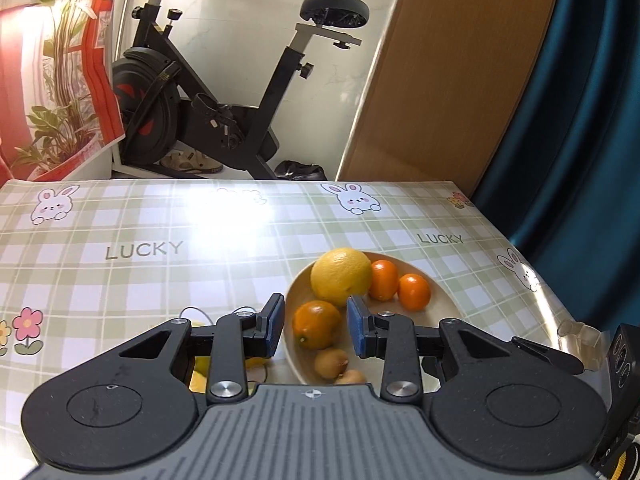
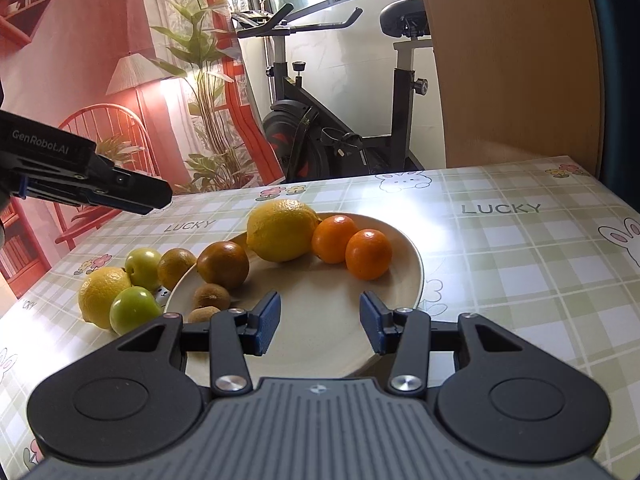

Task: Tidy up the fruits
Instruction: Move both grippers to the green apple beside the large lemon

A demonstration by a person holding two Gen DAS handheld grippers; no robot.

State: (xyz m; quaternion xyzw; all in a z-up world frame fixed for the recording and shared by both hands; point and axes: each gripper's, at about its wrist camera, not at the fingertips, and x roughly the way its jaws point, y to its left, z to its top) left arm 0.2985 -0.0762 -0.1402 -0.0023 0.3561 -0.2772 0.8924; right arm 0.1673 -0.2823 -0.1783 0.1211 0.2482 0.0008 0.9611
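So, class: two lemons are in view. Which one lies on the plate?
The larger lemon, at the plate's far rim beside two oranges. The other lemon sits on the tablecloth, next to green apples.

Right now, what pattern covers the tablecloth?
The tablecloth is a pale green and white plaid with cartoon bunnies, flowers and "LUCKY" lettering, clearest in the right wrist view.

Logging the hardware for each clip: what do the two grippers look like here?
Both match: the left gripper and right gripper have black linkage arms with silver pivot bolts, blue ribbed pads, round black side discs and a grey ribbed base. White "GenRobot.AI" lettering marks the left gripper's black body in the right wrist view. No hands or sleeves show.
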